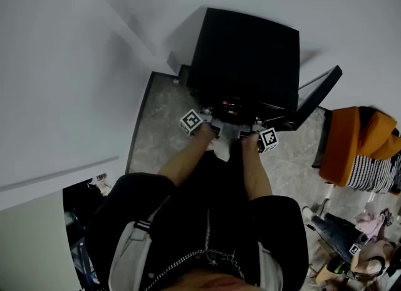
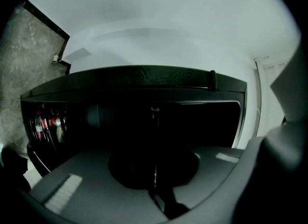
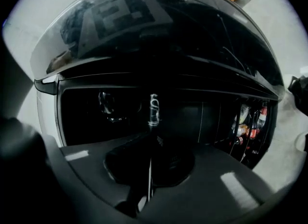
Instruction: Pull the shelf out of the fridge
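**Head view:** I found the left gripper (image 1: 212,122) and the right gripper (image 1: 249,127) side by side at the open front of the black fridge (image 1: 244,52). Its door (image 1: 316,99) was swung to the right.

**Left gripper view:** The jaws stood all but closed on a thin pane seen edge-on. I took this for the shelf (image 2: 154,122), which reached back into the dark cabinet.

**Right gripper view:** The finding was the same, with the jaws pinched on the pane's front edge. Bottles (image 3: 250,117) stood racked in the door alongside.

**Judgement:** Both grasps looked made, and the pull was the step in hand. I could not tell how far out the shelf stood. The next move called for a level, even draw toward the body with both grips, so the pane neither tilted nor bound.
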Demonstrator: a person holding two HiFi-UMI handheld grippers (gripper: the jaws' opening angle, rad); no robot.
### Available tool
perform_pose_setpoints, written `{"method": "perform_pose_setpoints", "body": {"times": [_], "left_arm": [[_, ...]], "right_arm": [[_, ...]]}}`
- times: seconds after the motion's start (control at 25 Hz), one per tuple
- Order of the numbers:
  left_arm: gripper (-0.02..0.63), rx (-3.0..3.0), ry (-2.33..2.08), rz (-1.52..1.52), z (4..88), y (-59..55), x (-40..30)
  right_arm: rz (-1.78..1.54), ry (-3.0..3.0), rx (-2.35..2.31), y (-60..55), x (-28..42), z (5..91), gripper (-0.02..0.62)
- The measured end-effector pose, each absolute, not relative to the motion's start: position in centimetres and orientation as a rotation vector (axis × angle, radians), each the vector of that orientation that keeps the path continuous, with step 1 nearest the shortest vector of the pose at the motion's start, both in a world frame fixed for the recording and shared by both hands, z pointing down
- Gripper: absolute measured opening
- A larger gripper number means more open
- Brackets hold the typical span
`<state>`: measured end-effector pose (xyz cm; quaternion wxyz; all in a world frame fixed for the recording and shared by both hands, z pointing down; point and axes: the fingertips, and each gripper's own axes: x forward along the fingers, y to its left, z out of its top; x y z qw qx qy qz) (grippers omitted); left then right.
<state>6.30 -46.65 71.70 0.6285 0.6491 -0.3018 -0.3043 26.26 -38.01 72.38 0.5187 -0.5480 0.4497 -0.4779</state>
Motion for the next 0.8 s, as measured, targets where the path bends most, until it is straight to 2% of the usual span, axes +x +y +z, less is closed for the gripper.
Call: {"method": "perform_pose_setpoints", "body": {"times": [0.8], "left_arm": [[0.020, 1.473, -0.645, -0.704, 71.1, -43.0, 4.8]], "right_arm": [[-1.141, 1.085, -1.338, -33.9, 24.6, 72.4, 0.017]]}}
